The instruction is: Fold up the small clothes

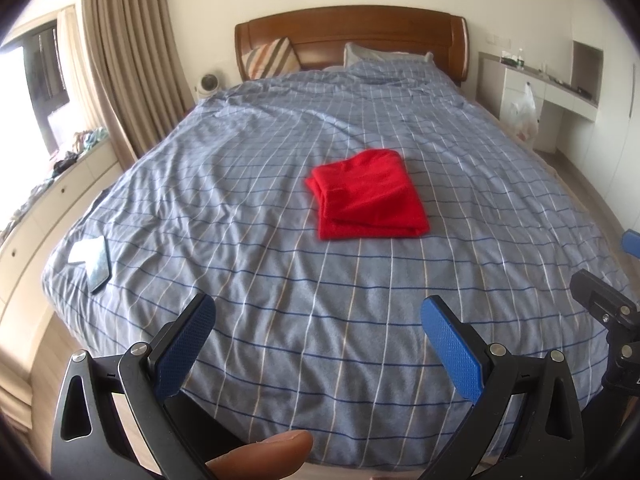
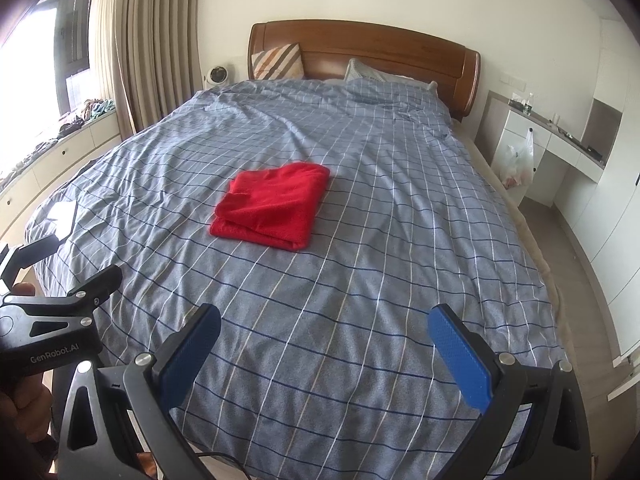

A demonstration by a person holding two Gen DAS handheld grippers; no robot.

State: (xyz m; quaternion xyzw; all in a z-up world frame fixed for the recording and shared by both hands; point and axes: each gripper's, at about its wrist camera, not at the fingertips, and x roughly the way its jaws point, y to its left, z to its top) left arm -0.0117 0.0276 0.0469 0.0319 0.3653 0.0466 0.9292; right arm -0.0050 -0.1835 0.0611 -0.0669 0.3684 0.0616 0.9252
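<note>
A red garment (image 1: 368,196) lies folded into a flat rectangle in the middle of the bed, also in the right wrist view (image 2: 272,210). My left gripper (image 1: 318,308) is open and empty, held above the foot of the bed, well short of the garment. My right gripper (image 2: 324,318) is open and empty, also above the foot of the bed, to the right of and below the garment. The left gripper's body shows at the left edge of the right wrist view (image 2: 52,320).
The bed has a blue checked duvet (image 1: 280,280) and a wooden headboard (image 1: 360,36) with pillows. A phone and a white paper (image 1: 94,262) lie at the bed's left corner. A low cabinet with clutter (image 1: 60,176) stands left; a desk and plastic bag (image 1: 524,110) stand right.
</note>
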